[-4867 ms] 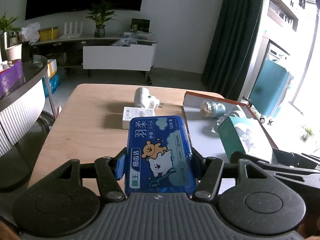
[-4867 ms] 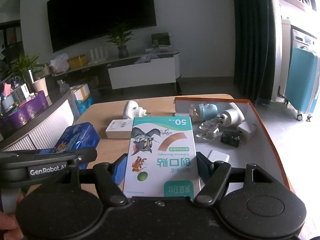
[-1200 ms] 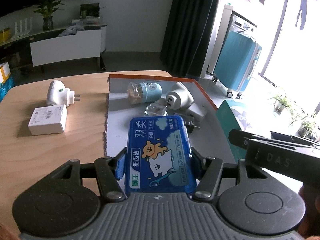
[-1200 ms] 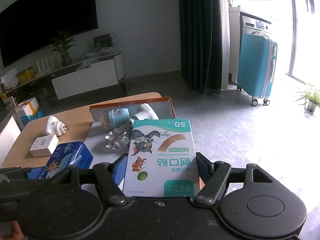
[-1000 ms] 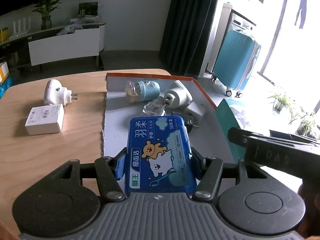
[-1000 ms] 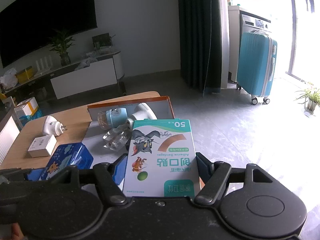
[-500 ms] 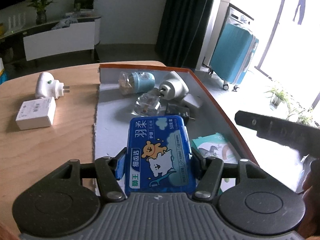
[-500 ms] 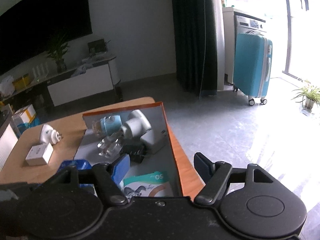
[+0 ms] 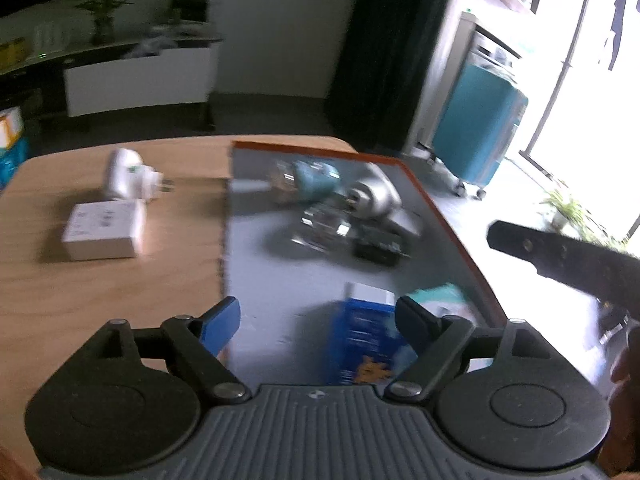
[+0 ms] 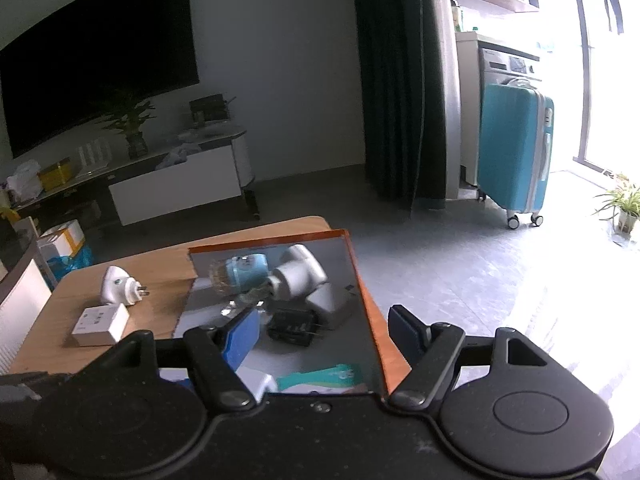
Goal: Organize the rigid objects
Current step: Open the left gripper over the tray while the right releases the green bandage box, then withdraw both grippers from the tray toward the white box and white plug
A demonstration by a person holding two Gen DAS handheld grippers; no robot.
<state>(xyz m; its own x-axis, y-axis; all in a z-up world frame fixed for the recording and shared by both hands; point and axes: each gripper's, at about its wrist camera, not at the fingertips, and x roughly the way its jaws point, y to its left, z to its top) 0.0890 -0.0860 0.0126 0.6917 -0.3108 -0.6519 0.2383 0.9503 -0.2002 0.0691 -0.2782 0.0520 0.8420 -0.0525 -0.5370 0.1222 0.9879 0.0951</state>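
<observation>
My left gripper (image 9: 318, 322) is open and empty above the near end of the grey tray (image 9: 264, 280). The blue floss box (image 9: 366, 344) lies in the tray just below it, next to the green plaster box (image 9: 438, 296). My right gripper (image 10: 324, 330) is open and empty over the tray (image 10: 352, 344); the plaster box (image 10: 324, 376) lies below it. A white plug (image 9: 128, 174) and a white box (image 9: 102, 230) sit on the wooden table (image 9: 100, 292) left of the tray.
The tray's far end holds a blue-capped bottle (image 9: 308, 176), a white device (image 9: 372, 200), a clear piece (image 9: 324, 226) and a black adapter (image 9: 380, 246). The right gripper's body (image 9: 560, 256) juts in at the right. A teal suitcase (image 10: 514, 152) stands on the floor.
My left gripper has opened and let the blue floss box drop into the tray. My right gripper let go of the plaster box half a second earlier and stays open.
</observation>
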